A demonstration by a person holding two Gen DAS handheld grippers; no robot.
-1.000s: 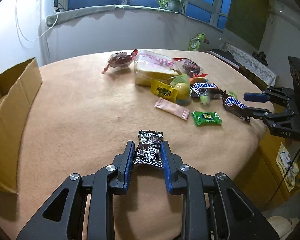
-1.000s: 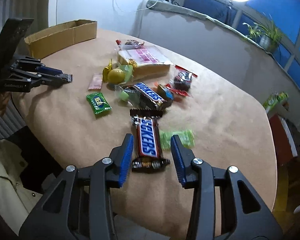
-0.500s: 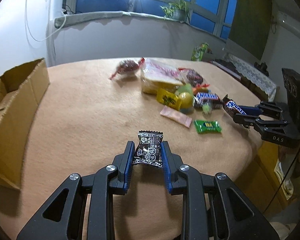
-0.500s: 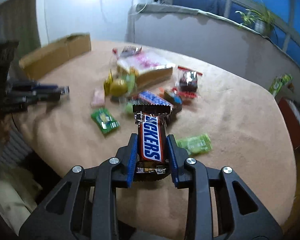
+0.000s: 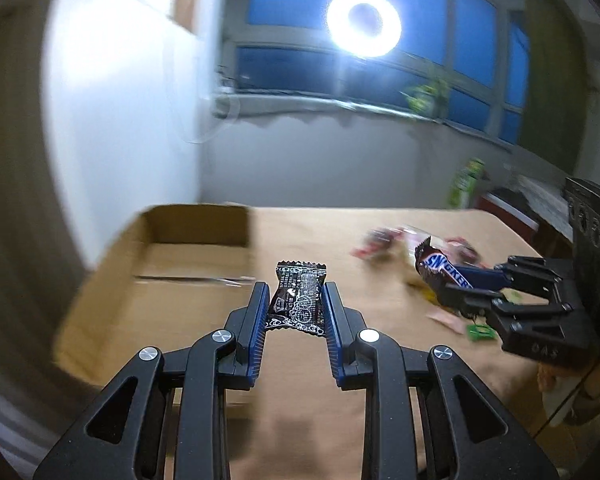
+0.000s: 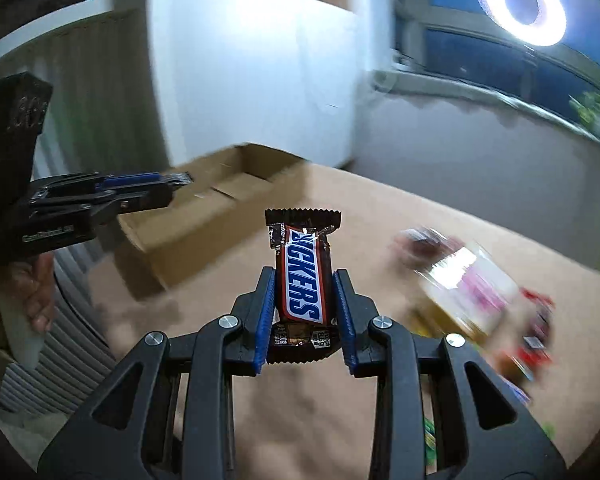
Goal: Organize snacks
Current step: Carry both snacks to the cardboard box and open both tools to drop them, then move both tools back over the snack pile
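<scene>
Left wrist, fingers pinching black candy packet, right fingers clamping Snickers bar (upright).

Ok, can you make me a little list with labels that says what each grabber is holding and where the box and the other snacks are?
left gripper: shut on black candy packet
right gripper: shut on Snickers bar
cardboard box: open, on the table, ahead and left of the left gripper
other snacks: blurry pile on the table, right side of the right wrist view
both held snacks: lifted above the table
</scene>
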